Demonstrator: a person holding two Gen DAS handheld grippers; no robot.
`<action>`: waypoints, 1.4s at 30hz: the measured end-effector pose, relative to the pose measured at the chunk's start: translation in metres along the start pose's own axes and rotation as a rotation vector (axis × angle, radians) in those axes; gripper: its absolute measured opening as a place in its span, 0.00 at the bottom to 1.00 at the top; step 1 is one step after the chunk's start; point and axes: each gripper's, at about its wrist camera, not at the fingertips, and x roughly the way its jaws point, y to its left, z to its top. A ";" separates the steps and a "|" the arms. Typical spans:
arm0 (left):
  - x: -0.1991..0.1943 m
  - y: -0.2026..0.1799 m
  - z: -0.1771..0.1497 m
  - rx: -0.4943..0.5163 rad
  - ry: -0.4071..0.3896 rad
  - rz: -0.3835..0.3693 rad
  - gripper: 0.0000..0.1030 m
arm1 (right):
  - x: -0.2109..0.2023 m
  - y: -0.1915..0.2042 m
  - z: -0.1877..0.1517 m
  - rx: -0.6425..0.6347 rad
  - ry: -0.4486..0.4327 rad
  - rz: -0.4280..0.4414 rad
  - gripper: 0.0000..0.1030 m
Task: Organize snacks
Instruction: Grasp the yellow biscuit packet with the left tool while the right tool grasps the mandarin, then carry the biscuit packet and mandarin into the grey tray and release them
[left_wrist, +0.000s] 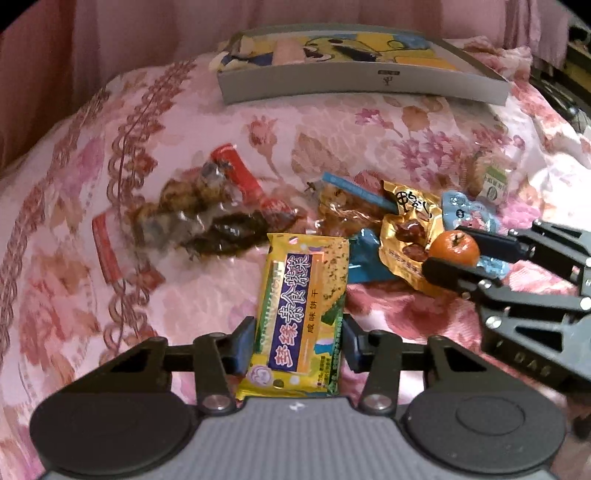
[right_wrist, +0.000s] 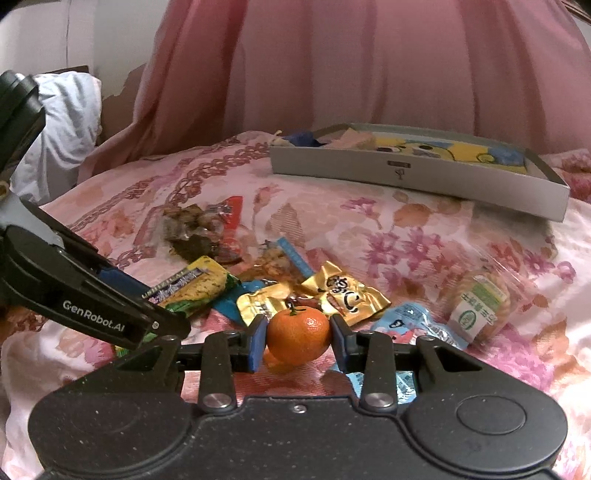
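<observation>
My left gripper (left_wrist: 299, 341) is shut on a yellow seaweed cracker packet (left_wrist: 301, 314) that stands lengthwise between its blue pads. The same packet (right_wrist: 195, 288) and the left gripper (right_wrist: 162, 325) show at the left of the right wrist view. My right gripper (right_wrist: 298, 341) is shut on a small orange mandarin (right_wrist: 298, 338), just above the cloth. In the left wrist view the mandarin (left_wrist: 455, 248) sits between the right gripper's fingers (left_wrist: 454, 275). A grey shallow box (left_wrist: 369, 83) with a yellow cartoon lining lies at the far side, also in the right wrist view as the box (right_wrist: 417, 177).
Loose snacks lie on the pink floral cloth (left_wrist: 184, 122): a gold packet (right_wrist: 343, 295), a light blue pouch (right_wrist: 417, 325), a clear cookie bag with a green label (right_wrist: 480, 306), a blue-striped clear packet (left_wrist: 347, 201) and a red-edged bag of dark snacks (left_wrist: 207, 206). Pink curtain (right_wrist: 369, 74) hangs behind.
</observation>
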 end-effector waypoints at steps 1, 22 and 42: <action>-0.001 0.001 -0.001 -0.016 0.005 -0.007 0.49 | -0.001 0.001 0.000 -0.004 -0.002 0.000 0.37; -0.033 0.015 0.011 -0.141 -0.040 -0.078 0.49 | -0.017 0.010 0.005 -0.062 -0.114 -0.021 0.37; -0.053 0.011 0.138 -0.040 -0.317 -0.114 0.49 | -0.010 -0.028 0.102 -0.002 -0.298 -0.128 0.37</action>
